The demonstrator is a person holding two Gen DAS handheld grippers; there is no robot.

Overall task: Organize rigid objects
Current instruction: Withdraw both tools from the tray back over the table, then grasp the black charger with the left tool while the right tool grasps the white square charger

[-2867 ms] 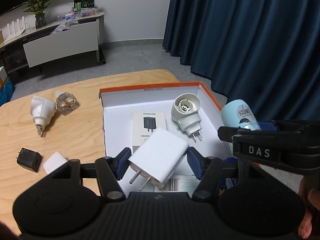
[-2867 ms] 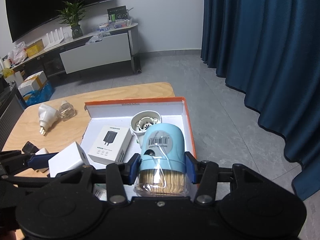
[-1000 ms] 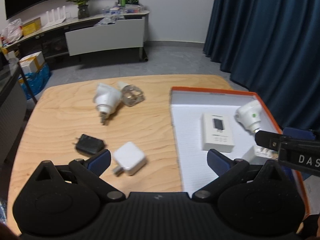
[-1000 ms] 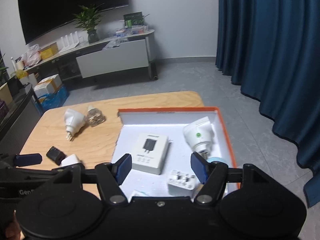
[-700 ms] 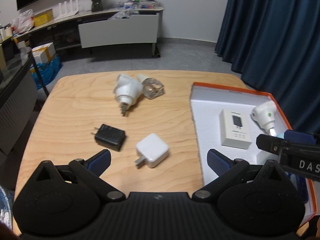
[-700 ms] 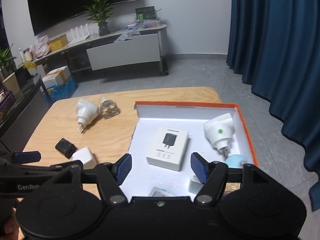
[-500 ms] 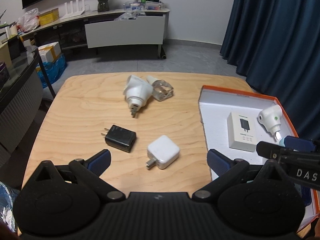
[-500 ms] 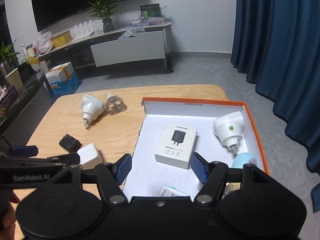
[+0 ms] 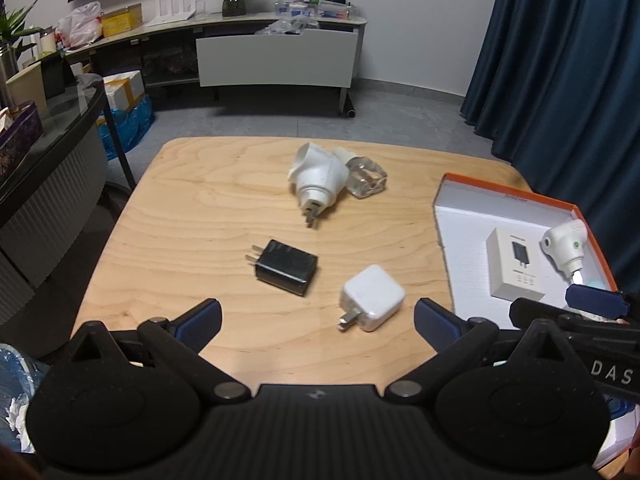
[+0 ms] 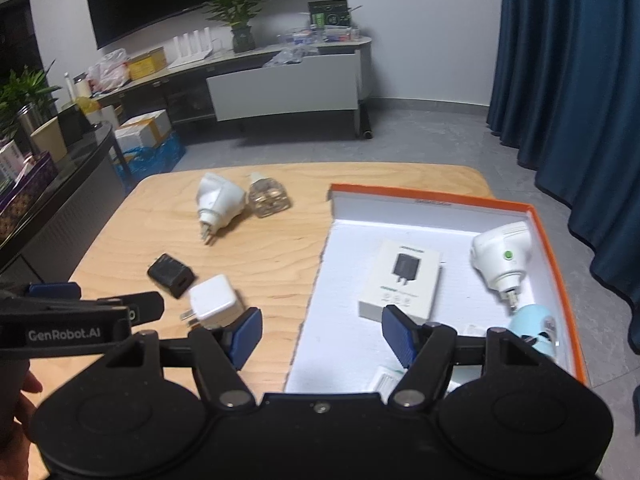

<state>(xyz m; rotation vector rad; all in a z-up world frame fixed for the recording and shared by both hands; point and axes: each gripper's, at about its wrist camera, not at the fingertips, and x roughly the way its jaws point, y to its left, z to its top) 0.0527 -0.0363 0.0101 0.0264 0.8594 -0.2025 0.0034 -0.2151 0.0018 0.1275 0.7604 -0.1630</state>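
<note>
My left gripper (image 9: 318, 318) hangs open and empty over the wooden table (image 9: 192, 216), just short of a white square charger (image 9: 372, 298) and a black charger (image 9: 287, 267). Farther off lie a white round plug adapter (image 9: 318, 178) and a clear plug (image 9: 366, 178). My right gripper (image 10: 322, 334) is open and empty above the near left edge of the orange-rimmed white box (image 10: 554, 264). Inside the box lie a white charger carton (image 10: 400, 278), a white round adapter (image 10: 502, 258) and a light blue toothpick jar (image 10: 536, 330).
A dark blue curtain (image 9: 560, 60) hangs on the right. A low white cabinet (image 9: 276, 60) and cluttered shelves stand across the grey floor beyond the table. A dark glass-topped counter (image 9: 44, 168) is close to the table's left side. A hand (image 10: 16, 436) shows at lower left.
Both grippers have let go of the big white charger and the blue jar, which now lie in the box, and have swung left toward the loose chargers on the table.
</note>
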